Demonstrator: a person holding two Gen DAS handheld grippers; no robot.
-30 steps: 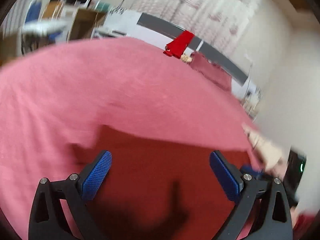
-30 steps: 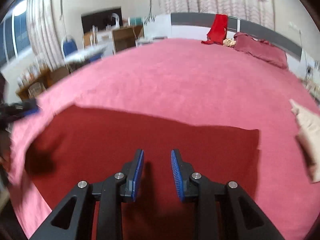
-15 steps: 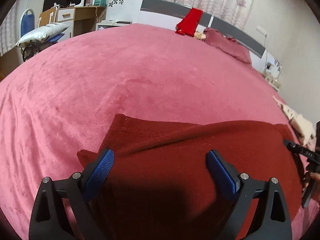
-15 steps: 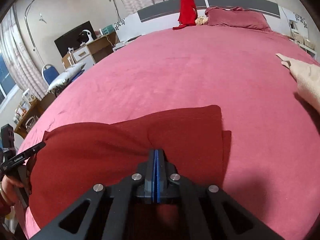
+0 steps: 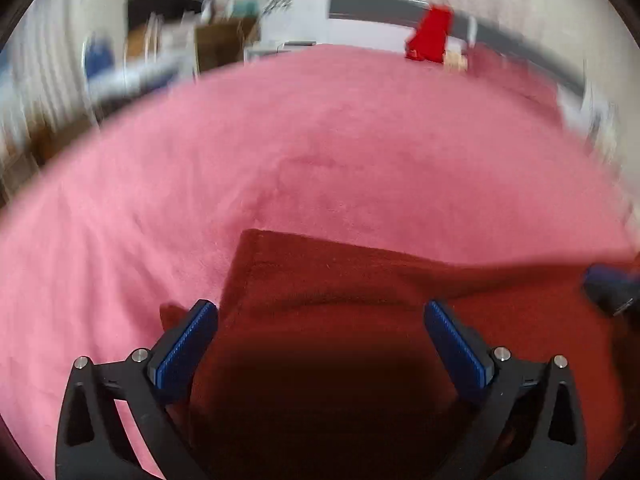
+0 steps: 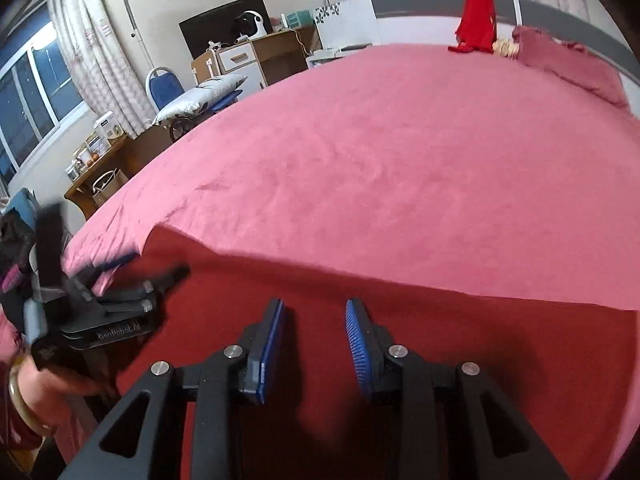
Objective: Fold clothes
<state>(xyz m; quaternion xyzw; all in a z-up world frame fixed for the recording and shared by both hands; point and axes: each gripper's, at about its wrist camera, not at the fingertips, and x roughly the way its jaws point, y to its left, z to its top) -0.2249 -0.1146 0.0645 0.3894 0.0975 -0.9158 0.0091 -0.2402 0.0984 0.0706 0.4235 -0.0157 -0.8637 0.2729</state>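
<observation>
Right wrist view is showing a wide bed under a pink plush blanket [image 6: 400, 152], with a dark red cloth garment [image 6: 520, 344] lying flat across its near edge at six o'clock. Left tongs [image 5: 320, 332] are opening wide, empty, over the garment's ten o'clock corner. Right tongs [image 6: 316, 336] are opening too, gripping nothing.

1. Two grippers: the left gripper [image 5: 320, 316] and the right gripper [image 6: 316, 320], each with two blue pads.
2. One dark red cloth [image 6: 480, 344] at 6 o'clock on the bed.
3. One pink bedspread [image 6: 400, 160].
4. One bright red garment [image 6: 476, 20] at 1 o'clock.
5. One pink pillow [image 6: 568, 64] at 2 o'clock.
6. One blue chair [image 6: 164, 88] at 10 o'clock.
7. One dark screen [image 6: 216, 36] at 11 o'clock.
</observation>
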